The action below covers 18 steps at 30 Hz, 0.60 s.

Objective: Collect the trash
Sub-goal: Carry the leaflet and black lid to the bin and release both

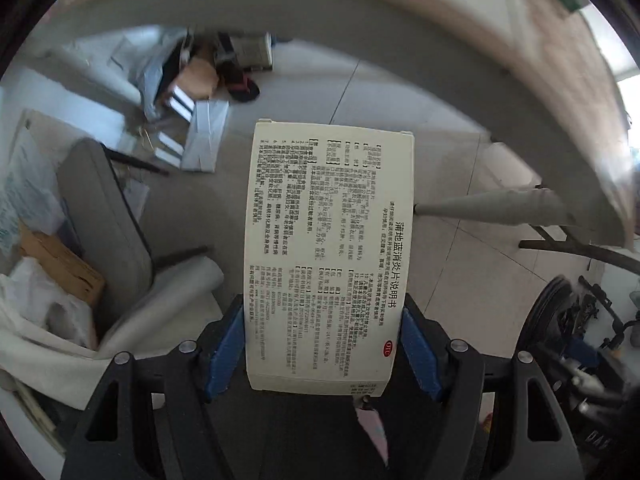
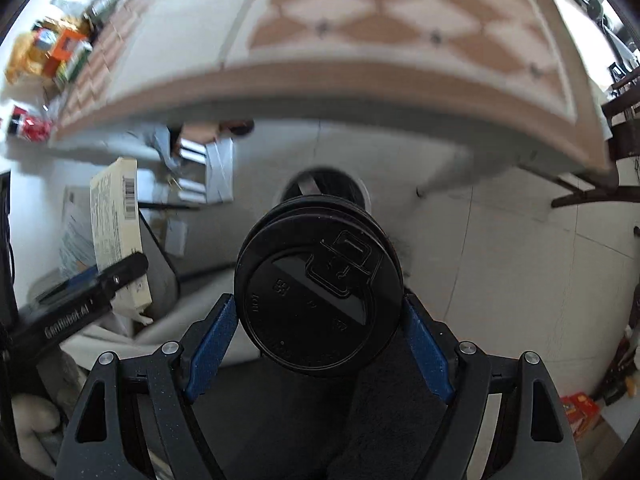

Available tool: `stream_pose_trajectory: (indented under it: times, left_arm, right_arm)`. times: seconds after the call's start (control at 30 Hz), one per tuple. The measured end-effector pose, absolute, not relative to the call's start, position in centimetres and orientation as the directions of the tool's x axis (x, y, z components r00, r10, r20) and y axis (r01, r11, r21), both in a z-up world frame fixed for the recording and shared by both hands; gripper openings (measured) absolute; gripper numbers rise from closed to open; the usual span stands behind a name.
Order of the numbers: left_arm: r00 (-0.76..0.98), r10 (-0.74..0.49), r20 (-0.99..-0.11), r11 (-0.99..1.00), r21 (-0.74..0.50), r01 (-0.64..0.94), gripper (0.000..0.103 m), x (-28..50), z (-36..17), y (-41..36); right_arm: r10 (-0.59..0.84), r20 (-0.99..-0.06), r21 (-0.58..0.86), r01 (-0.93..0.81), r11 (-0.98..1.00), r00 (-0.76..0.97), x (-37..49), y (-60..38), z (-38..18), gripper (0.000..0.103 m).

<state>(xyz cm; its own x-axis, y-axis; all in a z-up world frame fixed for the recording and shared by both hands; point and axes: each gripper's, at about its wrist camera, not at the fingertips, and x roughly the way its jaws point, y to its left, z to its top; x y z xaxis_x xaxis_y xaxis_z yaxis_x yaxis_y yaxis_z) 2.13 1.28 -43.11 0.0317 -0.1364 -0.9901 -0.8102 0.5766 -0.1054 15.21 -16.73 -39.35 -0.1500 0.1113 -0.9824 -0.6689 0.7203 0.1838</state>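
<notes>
Carton: medicine box (image 1: 326, 256) pinched across its width by left hand-held gripper (image 1: 322, 354), light, crushable. Right hand-held gripper (image 2: 318, 322) clamps lidded black cup (image 2: 318, 292) at the rim, slippery. Both past table edge (image 2: 320, 80), over floor.

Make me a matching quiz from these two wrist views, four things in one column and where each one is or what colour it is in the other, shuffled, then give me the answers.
Column one:
1. medicine box
2. black lidded cup
3. patterned tabletop
4. gripper pads

Column two:
A. blue
B. between the jaws of the right gripper
C. orange and white diamonds, above the tiled floor
D. between the jaws of the left gripper, printed side facing the camera

Right pairs: 1-D, 2-B, 3-C, 4-A
</notes>
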Motion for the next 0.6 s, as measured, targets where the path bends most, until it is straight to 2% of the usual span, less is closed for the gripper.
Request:
stream_pose_trajectory:
  times: [0.2,0.4,0.6]
  left_arm:
    - [0.016,-0.218,-0.976,0.52,-0.13,-0.844,0.07,4.6,-54.4,3.9]
    - [0.012,-0.26,-0.965,0.527,-0.152,-0.836,0.071,7.3,-64.3,5.6]
    - [-0.015,-0.308,-0.951,0.518,-0.155,-0.841,0.072,7.5,-70.6,6.0]
  right_arm:
    - [0.056,-0.981,0.166,-0.65,0.742,-0.187,15.1,-17.1,-50.7,0.083]
    - [0.054,-0.981,0.166,-0.676,0.718,-0.184,17.7,-13.3,-62.1,0.083]
    - [0.01,-0.979,0.156,-0.713,0.684,-0.204,19.8,-10.1,-71.6,0.083]
